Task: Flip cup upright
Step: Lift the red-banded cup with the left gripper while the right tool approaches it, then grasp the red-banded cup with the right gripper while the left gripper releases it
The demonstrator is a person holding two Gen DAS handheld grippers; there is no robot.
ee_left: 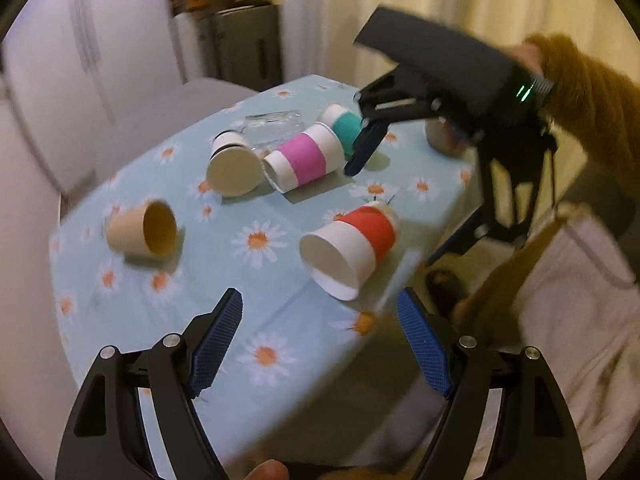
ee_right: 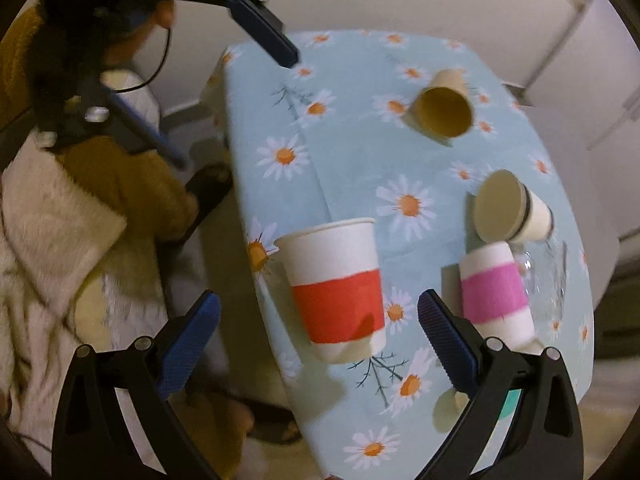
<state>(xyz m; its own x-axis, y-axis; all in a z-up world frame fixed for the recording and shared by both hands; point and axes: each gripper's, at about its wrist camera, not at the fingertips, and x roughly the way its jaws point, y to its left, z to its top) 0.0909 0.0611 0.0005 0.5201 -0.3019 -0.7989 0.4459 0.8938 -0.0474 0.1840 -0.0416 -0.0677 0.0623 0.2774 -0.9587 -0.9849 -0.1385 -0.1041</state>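
Both jaws stood wide, nothing held: left gripper [ee_left: 320,344] hovered short of the red-banded cup [ee_left: 352,246], lying sideways near the table [ee_left: 168,312] edge. Right gripper [ee_right: 320,344] framed that cup [ee_right: 336,288]; best to pinch its wall mid-band and rotate gently.

Five cups [ee_left: 352,248] lie on their sides on the table [ee_left: 280,344]. One rests nearest the edge, the others well behind it.
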